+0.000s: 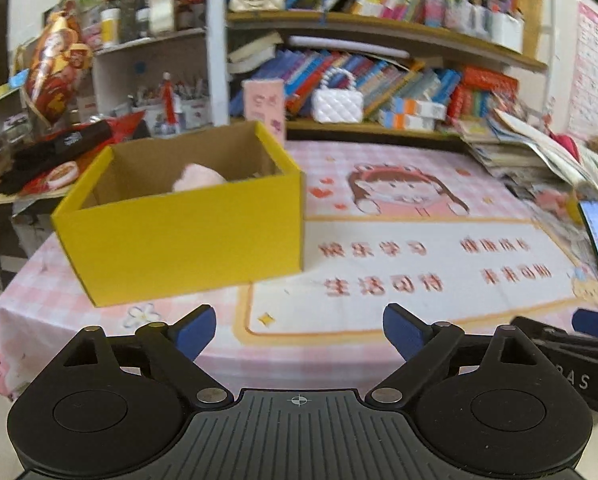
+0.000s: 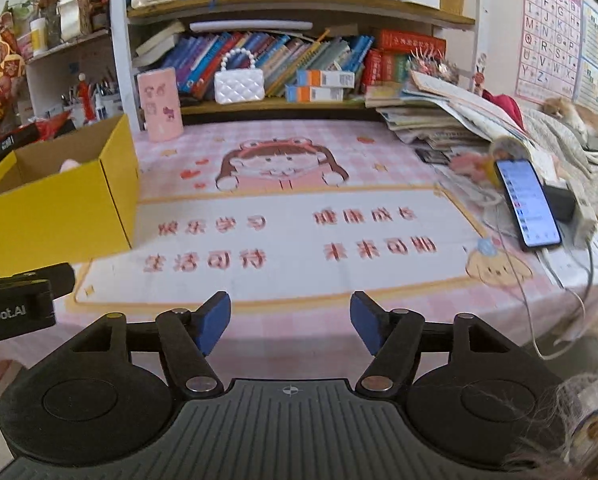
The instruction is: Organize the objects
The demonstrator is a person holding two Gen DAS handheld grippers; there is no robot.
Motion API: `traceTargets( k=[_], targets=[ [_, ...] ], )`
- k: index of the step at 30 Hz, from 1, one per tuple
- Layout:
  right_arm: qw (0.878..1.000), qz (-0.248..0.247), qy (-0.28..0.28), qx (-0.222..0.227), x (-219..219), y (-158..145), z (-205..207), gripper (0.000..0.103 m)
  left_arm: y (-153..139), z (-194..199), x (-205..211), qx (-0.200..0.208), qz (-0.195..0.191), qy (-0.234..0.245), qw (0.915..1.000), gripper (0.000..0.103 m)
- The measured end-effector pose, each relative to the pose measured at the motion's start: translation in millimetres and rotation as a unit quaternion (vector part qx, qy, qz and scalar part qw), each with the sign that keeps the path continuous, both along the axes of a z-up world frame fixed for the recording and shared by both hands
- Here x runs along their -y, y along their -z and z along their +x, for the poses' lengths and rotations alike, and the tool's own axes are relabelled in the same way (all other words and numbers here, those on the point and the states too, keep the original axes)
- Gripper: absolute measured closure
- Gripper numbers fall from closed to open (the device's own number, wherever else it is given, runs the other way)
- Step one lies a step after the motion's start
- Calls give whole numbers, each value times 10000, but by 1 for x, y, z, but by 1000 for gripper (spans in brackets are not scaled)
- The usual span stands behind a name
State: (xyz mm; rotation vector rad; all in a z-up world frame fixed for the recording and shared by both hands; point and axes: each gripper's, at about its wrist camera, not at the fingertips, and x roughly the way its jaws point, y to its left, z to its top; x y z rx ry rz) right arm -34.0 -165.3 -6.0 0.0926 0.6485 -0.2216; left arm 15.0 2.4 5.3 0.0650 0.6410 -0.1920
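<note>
A yellow cardboard box (image 1: 187, 236) stands open on the left of the pink checked table mat (image 1: 419, 264); it also shows in the right wrist view (image 2: 59, 208). A pink soft object (image 1: 199, 178) lies inside it, also visible from the right (image 2: 69, 165). My left gripper (image 1: 297, 330) is open and empty, held low at the table's near edge, right of the box. My right gripper (image 2: 290, 320) is open and empty over the near edge of the mat (image 2: 299, 240).
A pink cylinder holder (image 2: 159, 104) and a white quilted handbag (image 2: 239, 84) stand at the back by the bookshelf. A lit phone (image 2: 527, 204) with cables lies at the right, beside a stack of papers (image 2: 439, 120). Clutter crowds the left side (image 1: 59, 148).
</note>
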Motion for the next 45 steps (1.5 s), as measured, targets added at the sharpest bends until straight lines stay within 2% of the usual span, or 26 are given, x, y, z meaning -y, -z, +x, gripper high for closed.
traceTargets(
  k=[7,21,45],
  targets=[
    [9997,34,240,18,11,0,-12,30,2,-9,18,37,117,291,9995,8],
    [9997,-27,255,39,16,-2,-14,21,6,-8,28,-82,154,325,9993,6],
    [9993,-115,293,-194,11,4,-11,17,8,-11,25,-211,196,182,9994,1]
  ],
)
